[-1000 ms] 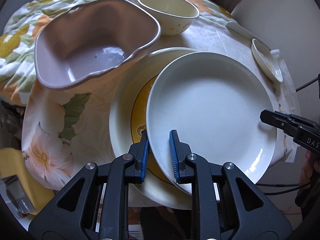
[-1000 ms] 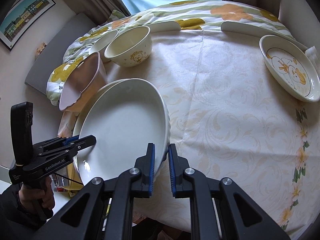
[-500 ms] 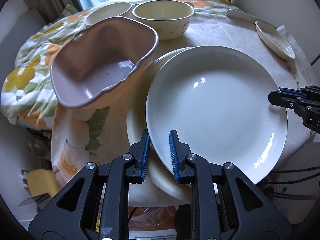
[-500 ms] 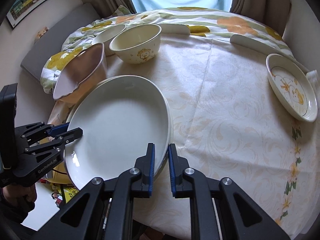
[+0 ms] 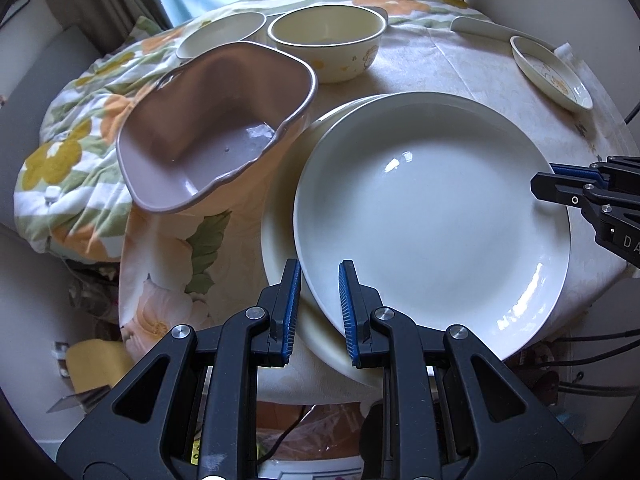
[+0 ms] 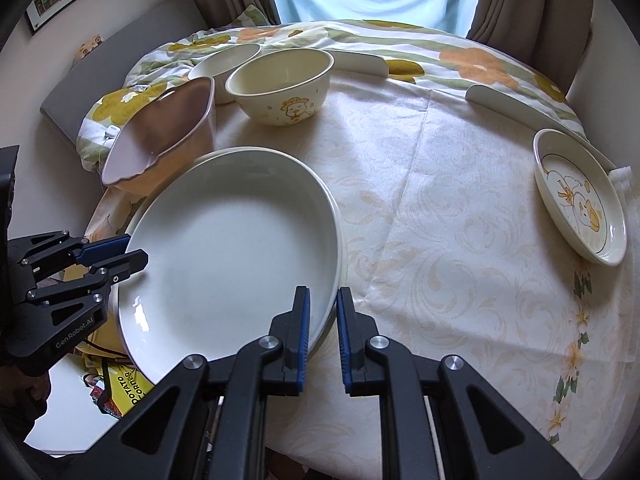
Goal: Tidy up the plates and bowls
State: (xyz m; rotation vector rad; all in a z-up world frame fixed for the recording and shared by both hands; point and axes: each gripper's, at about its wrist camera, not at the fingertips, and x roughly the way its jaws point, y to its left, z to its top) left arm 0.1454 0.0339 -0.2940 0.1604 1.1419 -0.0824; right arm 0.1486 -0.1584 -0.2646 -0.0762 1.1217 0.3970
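Note:
A large white plate [image 5: 432, 220] [image 6: 232, 248] is held by both grippers just over a cream plate [image 5: 280, 240], whose rim [image 6: 342, 240] peeks out underneath; whether they touch I cannot tell. My left gripper [image 5: 319, 280] is shut on the white plate's near-left rim and shows in the right wrist view [image 6: 120, 256] at the plate's left. My right gripper [image 6: 322, 300] is shut on the opposite rim and appears at the right edge of the left wrist view [image 5: 560, 184]. A mauve bowl [image 5: 212, 128] [image 6: 160, 136] leans tilted just left of the plates.
A cream bowl with a cartoon figure [image 6: 280, 88] and a white bowl [image 6: 224, 64] stand behind the mauve one. A small pictured dish [image 6: 580, 200] sits at the table's right edge. The cream tablecloth [image 6: 440, 240] lies between them. A floral blanket [image 5: 80, 140] lies beyond the table's left side.
The white plate has levelled out and shifted over the cream plate, hiding that plate's yellow centre. Both grippers rolled with it and stayed shut on its rim.

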